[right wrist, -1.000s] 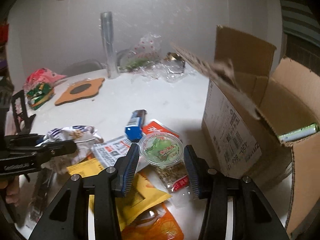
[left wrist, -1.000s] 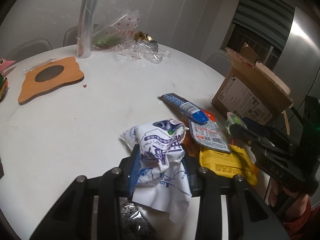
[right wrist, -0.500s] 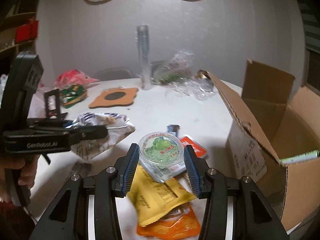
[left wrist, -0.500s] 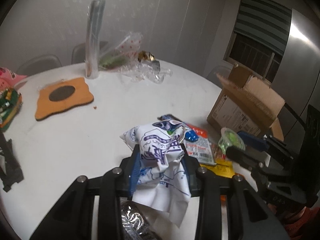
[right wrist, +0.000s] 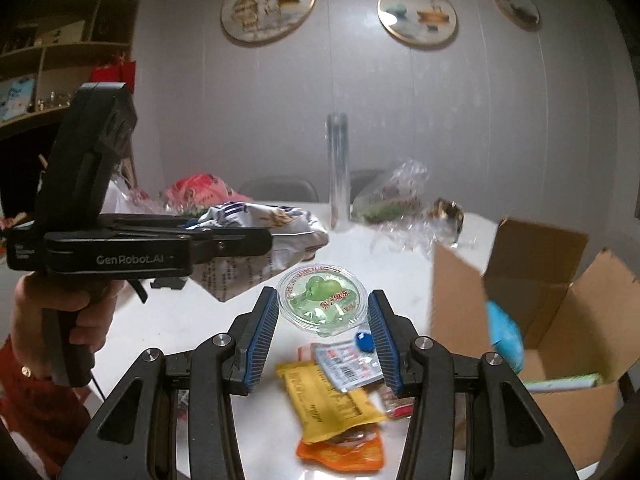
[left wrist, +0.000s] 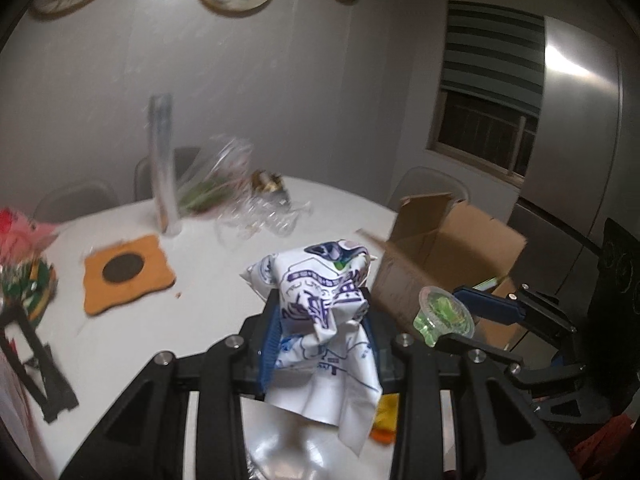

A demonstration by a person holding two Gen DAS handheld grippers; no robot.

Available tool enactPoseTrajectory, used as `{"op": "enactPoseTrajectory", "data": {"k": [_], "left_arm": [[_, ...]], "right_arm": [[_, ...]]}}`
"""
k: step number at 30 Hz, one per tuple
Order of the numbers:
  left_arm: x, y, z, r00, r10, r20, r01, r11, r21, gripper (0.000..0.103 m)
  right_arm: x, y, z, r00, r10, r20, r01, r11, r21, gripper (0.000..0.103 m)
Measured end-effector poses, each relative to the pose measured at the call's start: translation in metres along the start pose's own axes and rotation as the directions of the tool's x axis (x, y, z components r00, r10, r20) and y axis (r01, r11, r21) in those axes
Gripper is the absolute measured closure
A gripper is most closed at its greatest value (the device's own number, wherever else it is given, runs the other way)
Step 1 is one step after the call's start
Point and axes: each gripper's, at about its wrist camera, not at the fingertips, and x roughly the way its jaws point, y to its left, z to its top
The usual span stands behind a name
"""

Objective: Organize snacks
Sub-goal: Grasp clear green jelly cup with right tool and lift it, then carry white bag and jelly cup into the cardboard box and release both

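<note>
Snacks half sorted: left gripper (left wrist: 320, 332) clamps a white bag (left wrist: 324, 312), right gripper (right wrist: 324, 320) pinches a jelly cup (right wrist: 322, 298); box (right wrist: 532, 320) at 3 o'clock, yellow packet (right wrist: 328, 404) still on the table (right wrist: 380, 248).

I see a white round counter (right wrist: 168, 320) carrying a cardboard box (right wrist: 460, 292), a yellow packet (right wrist: 324, 404) over an orange one (right wrist: 340, 450), an orange mat (left wrist: 128, 276), a clear tube (left wrist: 162, 168) and crumpled plastic (left wrist: 260, 220).
</note>
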Motion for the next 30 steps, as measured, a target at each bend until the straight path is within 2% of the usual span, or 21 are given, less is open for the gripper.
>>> {"op": "enactPoseTrajectory", "data": {"k": [9, 17, 23, 30], "left_arm": [[0.028, -0.066, 0.036, 0.997, -0.076, -0.01, 0.076, 0.991, 0.107, 0.071], [0.071, -0.118, 0.055, 0.988, -0.138, -0.072, 0.148, 0.976, 0.162, 0.071], [0.109, -0.15, 0.064, 0.972, -0.173, -0.156, 0.202, 0.959, 0.197, 0.071], [0.157, -0.173, 0.068, 0.957, -0.138, -0.257, 0.2, 0.952, 0.233, 0.071]], "right_arm": [[-0.044, -0.046, 0.005, 0.994, -0.09, 0.062, 0.089, 0.996, 0.006, 0.061], [-0.062, -0.093, 0.002, 0.984, -0.167, 0.061, 0.165, 0.985, 0.048, 0.061], [-0.062, -0.136, -0.005, 0.976, -0.219, 0.007, 0.217, 0.972, 0.088, 0.061], [-0.048, -0.177, -0.013, 0.968, -0.238, -0.084, 0.245, 0.965, 0.098, 0.061]]}}
